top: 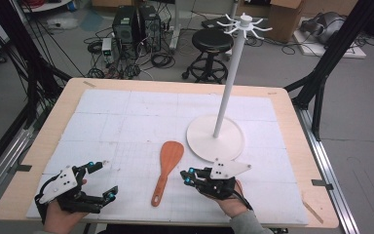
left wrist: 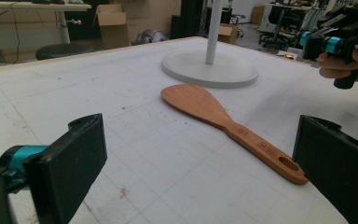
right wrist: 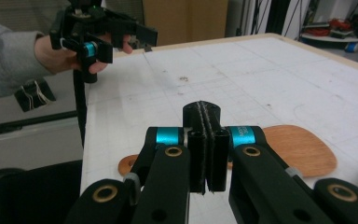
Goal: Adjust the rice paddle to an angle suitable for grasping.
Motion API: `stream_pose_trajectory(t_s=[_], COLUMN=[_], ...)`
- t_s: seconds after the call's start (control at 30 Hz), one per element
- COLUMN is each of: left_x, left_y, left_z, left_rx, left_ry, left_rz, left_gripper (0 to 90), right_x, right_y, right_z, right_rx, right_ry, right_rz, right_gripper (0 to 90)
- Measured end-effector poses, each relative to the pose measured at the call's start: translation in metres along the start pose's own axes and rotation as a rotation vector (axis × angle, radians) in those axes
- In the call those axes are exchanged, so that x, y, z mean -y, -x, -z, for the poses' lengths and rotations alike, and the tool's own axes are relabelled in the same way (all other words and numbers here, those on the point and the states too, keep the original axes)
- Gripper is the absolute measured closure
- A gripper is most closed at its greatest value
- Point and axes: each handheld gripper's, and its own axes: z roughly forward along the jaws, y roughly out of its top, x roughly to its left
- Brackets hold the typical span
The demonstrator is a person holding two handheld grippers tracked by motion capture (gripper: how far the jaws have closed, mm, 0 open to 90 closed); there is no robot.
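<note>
While wooden spatula (top: pixel 167 168) lies flat on white mat, lower centre of high view, right gripper (top: pixel 189 176) sits just right of its handle, jaws pressed together, empty. Left gripper (top: pixel 106 179) at lower left, jaws wide apart, nothing between.

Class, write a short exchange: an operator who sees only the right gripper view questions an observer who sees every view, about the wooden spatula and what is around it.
Operator: My right gripper is shut, with the wooden spatula lying behind it. Do I touch it?
Observer: No. In the high view your jaws are off to the right of its handle, clear of it.
Operator: What stands beyond the blade?
Observer: A white hook stand. Its round base sits just right of the blade, with a small gap.
Operator: And the left gripper?
Observer: Its own view shows the jaws wide open with nothing between them, facing the spatula.
</note>
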Motion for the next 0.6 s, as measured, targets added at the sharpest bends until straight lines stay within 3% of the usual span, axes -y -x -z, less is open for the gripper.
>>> stream_pose_trajectory(t_s=[0.6], left_x=[0.000], left_y=[0.000], left_z=[0.003], left_rx=[-0.003], left_ry=[0.002], left_rz=[0.000], left_gripper=[3.4], right_x=[0.003], right_y=[0.007], right_z=[-0.073], right_rx=[-0.076], right_ry=[-0.167], right_rz=[-0.013], right_gripper=[89.0])
